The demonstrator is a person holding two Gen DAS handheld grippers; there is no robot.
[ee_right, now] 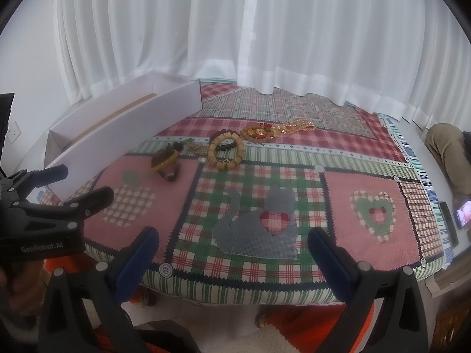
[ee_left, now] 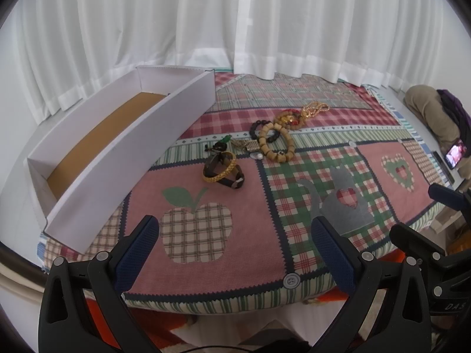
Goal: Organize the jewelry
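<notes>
Two handheld grippers hover with their fingers spread wide and nothing between them at the near edge of a table covered in a patchwork cloth, where a scatter of jewelry waits in a loose line across the middle. The left gripper faces an apple patch on the cloth; the right gripper faces a grey cat patch with a heart. Nearest the left gripper lies a gold bangle, interlocked with a dark strap-like band. Just beyond it sits a small tangle of dark and green pieces beside a gold mesh piece, too small to identify further. To their right, a bracelet of large pale wooden beads overlaps a black bead bracelet, and farther back a string of brown and red beads touches a bunched gold chain. A long white open box with a brown cardboard floor stands along the left side of the table, well apart from the beads and close to the bangle. White curtains hang behind. At far right, off the table, a small lit screen glows.
</notes>
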